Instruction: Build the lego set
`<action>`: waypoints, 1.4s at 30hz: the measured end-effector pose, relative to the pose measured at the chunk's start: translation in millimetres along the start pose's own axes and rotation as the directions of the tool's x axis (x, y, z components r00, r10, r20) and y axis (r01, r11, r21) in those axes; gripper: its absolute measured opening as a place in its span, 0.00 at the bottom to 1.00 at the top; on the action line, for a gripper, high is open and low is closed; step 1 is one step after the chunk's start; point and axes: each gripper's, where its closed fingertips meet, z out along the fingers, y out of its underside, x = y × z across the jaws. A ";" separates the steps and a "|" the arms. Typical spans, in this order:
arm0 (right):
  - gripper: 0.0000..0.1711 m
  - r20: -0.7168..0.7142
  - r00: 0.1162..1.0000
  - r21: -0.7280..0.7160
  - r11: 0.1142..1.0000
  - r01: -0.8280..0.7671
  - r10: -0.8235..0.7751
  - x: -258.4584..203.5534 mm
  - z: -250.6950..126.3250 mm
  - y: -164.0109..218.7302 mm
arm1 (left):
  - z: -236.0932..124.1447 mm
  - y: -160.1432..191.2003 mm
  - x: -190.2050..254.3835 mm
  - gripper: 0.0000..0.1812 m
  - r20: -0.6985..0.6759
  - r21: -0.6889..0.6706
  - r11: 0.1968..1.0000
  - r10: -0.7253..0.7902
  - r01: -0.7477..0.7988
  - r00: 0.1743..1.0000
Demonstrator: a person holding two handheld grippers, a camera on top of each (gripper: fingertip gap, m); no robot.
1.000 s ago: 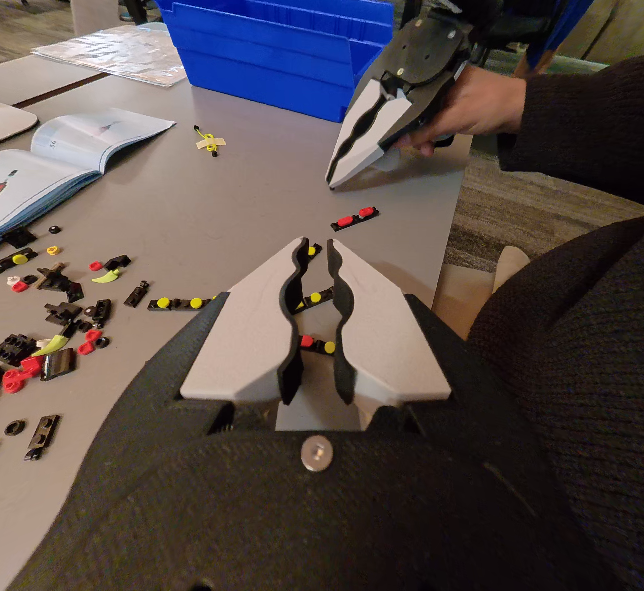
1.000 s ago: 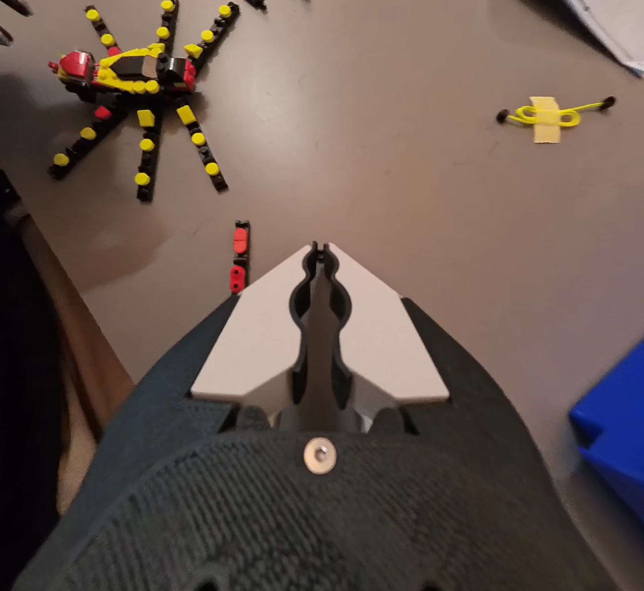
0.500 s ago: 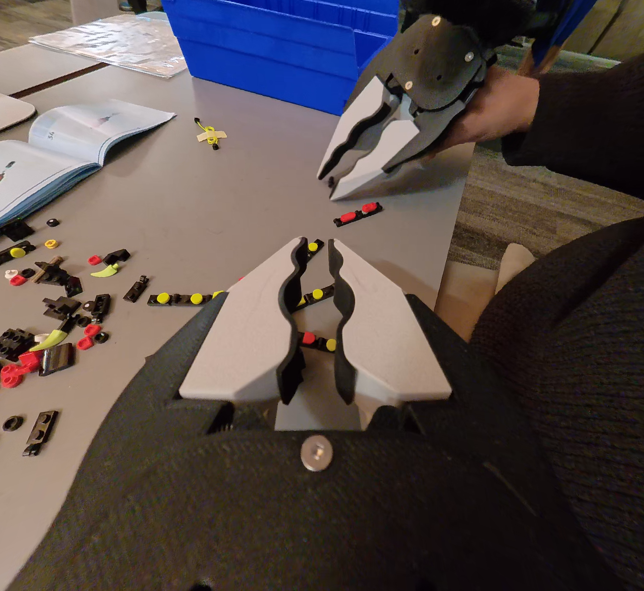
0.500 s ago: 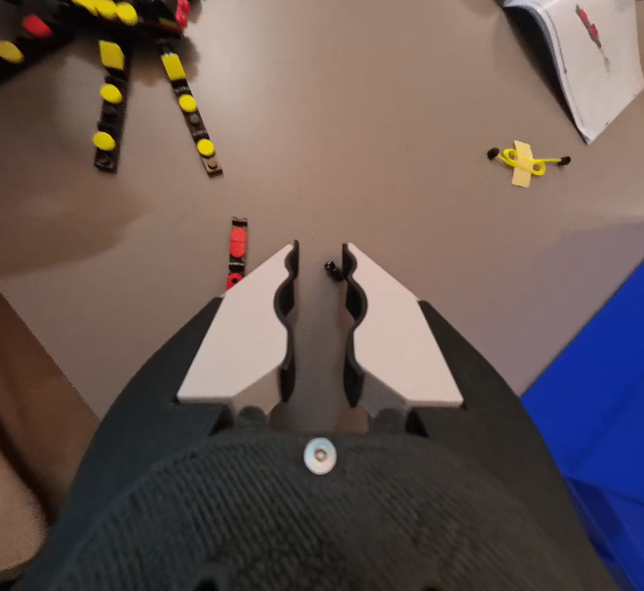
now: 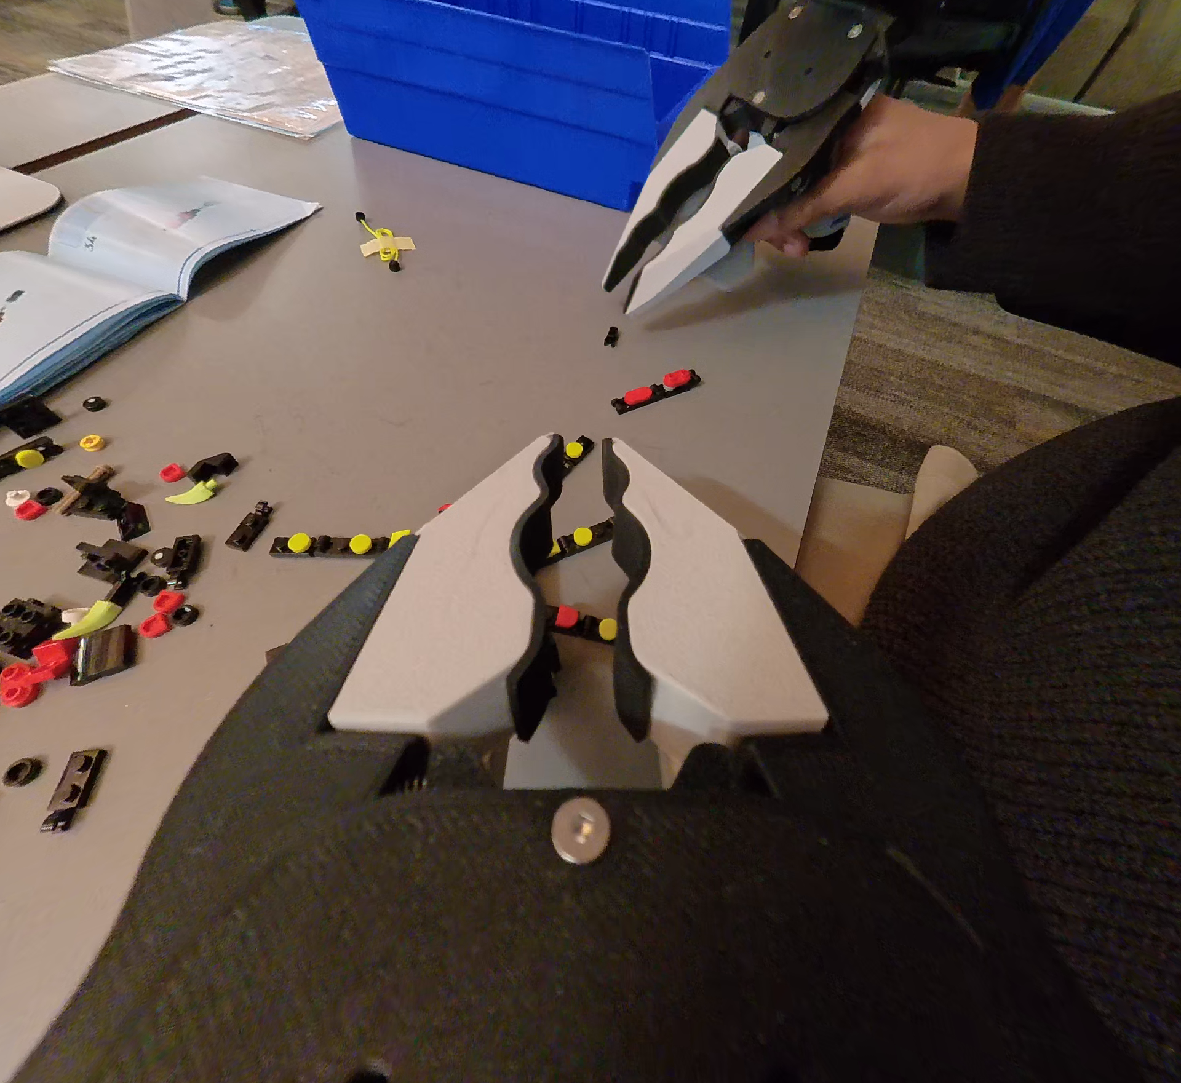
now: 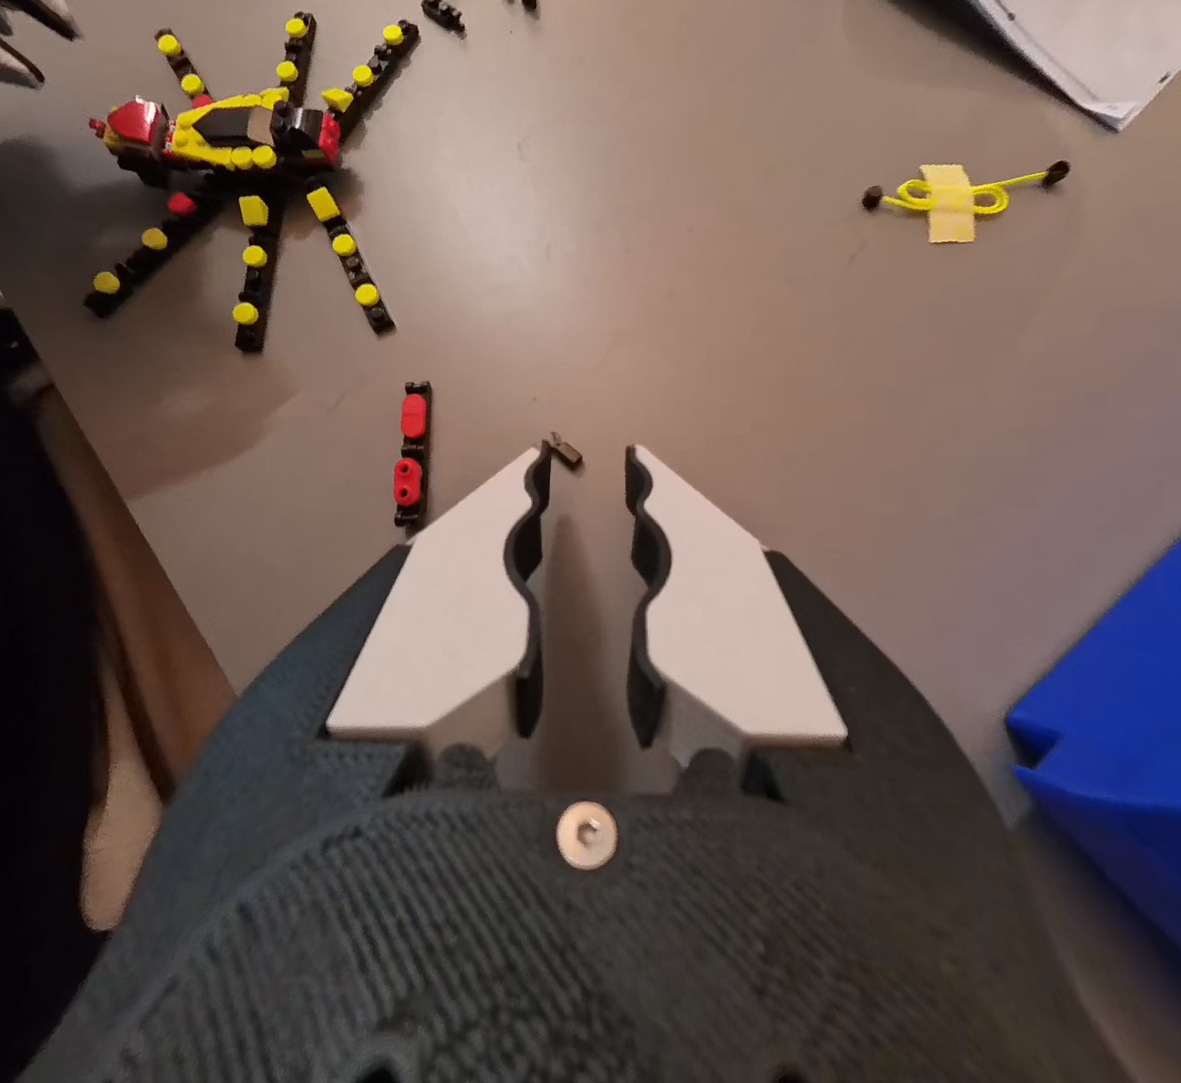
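Observation:
A part-built black, yellow and red lego spider [image 6: 223, 132] stands on the grey table [image 6: 639, 222]. My left gripper [image 5: 578, 445] is open and empty, hovering over the spider's legs [image 5: 332, 543], which it largely hides. My right gripper [image 6: 586, 455] is open and empty; it also shows in the left wrist view [image 5: 623, 298], held low over the table. A tiny black piece [image 6: 565, 450] lies on the table just by its left fingertip, and shows in the left wrist view [image 5: 611, 337]. A black strip with red pieces [image 6: 412, 452] lies just left of it.
Loose lego pieces [image 5: 108, 573] are scattered at the left. An open instruction booklet [image 5: 96, 260], a yellow string with tape [image 6: 952, 199] and a blue bin [image 5: 511, 62] lie farther off. The table edge [image 5: 831, 445] is close on the right. The left gripper's tips are roughly 15 centimetres from the right gripper's.
My right gripper was shut on the tiny black piece; it has opened, left the piece on the table and drawn back a little. The left gripper has not moved.

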 end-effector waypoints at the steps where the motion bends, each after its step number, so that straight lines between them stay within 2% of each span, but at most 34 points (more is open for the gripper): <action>1: 0.12 0.001 1.000 -0.009 1.000 0.012 -0.012 -1.6 1.9 0.7 | 0.1 0.2 -0.1 0.06 -0.001 -0.001 1.000 -0.002 0.002 1.000; 7: 0.10 -0.003 0.998 -0.036 0.998 0.058 -0.058 -6.3 8.1 2.6 | -0.1 0.5 -0.3 0.06 -0.004 -0.001 1.000 -0.008 0.008 1.000; 13: 0.10 0.013 1.000 -0.015 1.000 0.015 -0.015 -6.5 9.5 0.5 | 0.1 0.8 -0.5 0.06 -0.005 -0.002 1.000 -0.010 0.010 1.000; 18: 0.10 0.012 1.000 -0.053 0.999 0.007 -0.006 -6.4 14.9 7.9 | 0.3 1.6 -0.9 0.06 -0.005 -0.004 1.000 -0.011 0.011 1.000; 20: 0.09 0.012 1.000 -0.048 0.999 -0.001 0.001 -6.5 15.4 7.3 | 0.4 2.0 -0.9 0.06 -0.005 -0.006 1.000 -0.010 0.010 1.000; 22: 0.03 -0.002 1.000 -0.051 0.999 -0.011 0.011 -3.7 15.5 7.9 | 0.6 2.5 -0.9 0.06 -0.005 -0.008 1.000 -0.010 0.010 1.000; 26: 0.02 0.017 0.999 -0.054 0.998 -0.026 0.027 -6.8 14.9 7.8 | 0.6 3.0 -1.1 0.06 -0.005 -0.009 1.000 -0.008 0.007 1.000; 29: 0.02 0.046 0.999 0.029 0.999 -0.027 0.026 -15.6 11.2 -10.5 | 0.4 3.3 -1.9 0.05 -0.003 -0.009 1.000 -0.009 0.009 1.000; 34: 0.02 0.239 0.970 0.253 0.967 -0.027 -0.035 -67.6 -2.5 -59.9 | 0.1 1.8 -0.3 0.05 -0.032 0.004 0.999 -0.045 0.045 0.998; 38: 0.02 0.256 0.952 0.315 0.945 0.085 -0.171 -99.6 -4.8 -72.8 | -2.1 -6.6 6.8 0.08 -0.114 0.040 0.987 -0.151 0.156 0.982; 42: 0.02 0.302 0.929 0.354 0.930 0.101 -0.216 -123.1 -7.6 -81.6 | -2.9 -9.2 15.6 0.11 -0.190 0.045 0.979 -0.187 0.199 0.964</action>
